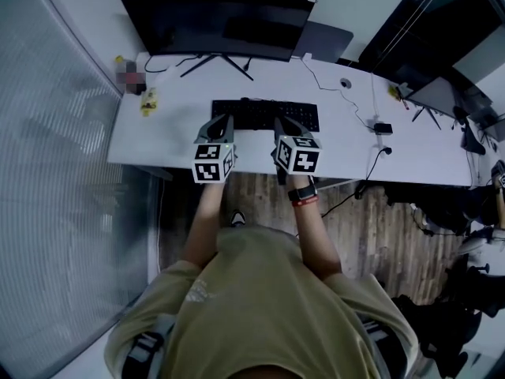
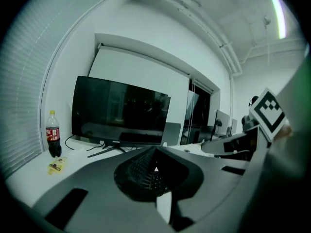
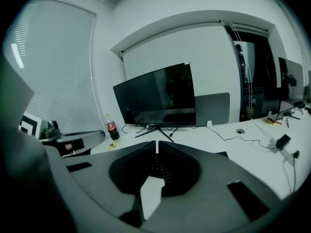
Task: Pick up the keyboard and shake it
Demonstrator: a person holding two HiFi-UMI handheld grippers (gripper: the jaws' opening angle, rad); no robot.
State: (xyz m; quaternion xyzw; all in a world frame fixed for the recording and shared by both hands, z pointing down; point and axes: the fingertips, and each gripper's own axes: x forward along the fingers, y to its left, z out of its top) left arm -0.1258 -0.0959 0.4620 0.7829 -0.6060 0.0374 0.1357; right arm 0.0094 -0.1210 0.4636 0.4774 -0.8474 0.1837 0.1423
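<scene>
Keyboard (image 1: 266, 114): flat black slab with a low profile and matte keys, lying on the white desk (image 1: 158, 136), centred in front of the monitor (image 1: 217, 20) stand. Long axis runs left-right, parallel to the desk's near edge and the screen; the near long edge faces the person. Left gripper (image 1: 226, 119): jaws pressed together at the tips, nothing between them, dark ribbed pads inside a grey moulded plastic shell. Right gripper (image 1: 280, 121): same build, jaws together with only a hairline slit, empty. Both point away from the person toward the monitor, with tips at the keyboard's near edge, left one by the left end, right one nearer the middle-right. Can't tell if they touch it. Each carries a white cube with black square markers (image 1: 213, 162) at the rear. The monitor is a wide, glossy black panel on a thin splayed-leg stand. Cola bottle (image 2: 53, 140), clear plastic with a red label, upright at the desk's left end, with a yellow packet (image 2: 57, 166) just beside it. Thin black cable (image 1: 364, 176) hangs off the desk's right front edge. Wood-plank floor (image 1: 379, 235).
</scene>
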